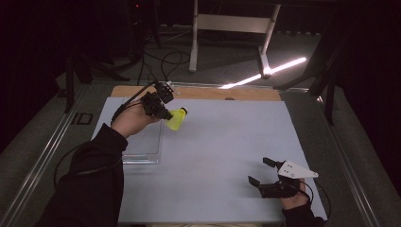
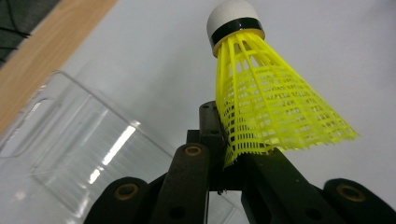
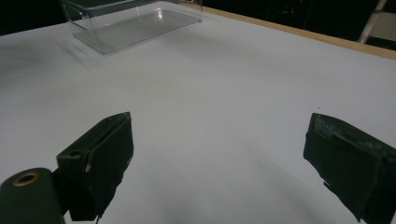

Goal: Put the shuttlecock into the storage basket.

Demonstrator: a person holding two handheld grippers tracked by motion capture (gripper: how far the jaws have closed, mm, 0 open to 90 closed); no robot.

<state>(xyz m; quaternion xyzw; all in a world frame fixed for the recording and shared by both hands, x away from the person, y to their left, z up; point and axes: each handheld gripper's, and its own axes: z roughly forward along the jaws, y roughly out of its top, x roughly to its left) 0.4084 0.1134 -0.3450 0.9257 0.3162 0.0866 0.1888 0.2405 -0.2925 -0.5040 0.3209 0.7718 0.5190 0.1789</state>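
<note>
Upper left of the high view: left tongs [image 1: 166, 115] pinch yellow shuttlecock [image 1: 178, 119] just right of clear box [image 1: 142, 142]; right tongs [image 1: 259, 171] spread, well apart.

High cam sits above my side, looks fwd and down over the whole tabletop [image 1: 213, 156]. Left tool cam rides close, looking along its jaws, past the clear box [image 2: 79, 140], toward the far wooden edge. Right tool cam sits low near the tabletop [image 3: 224, 93], facing across it to the same box [image 3: 130, 21].
</note>
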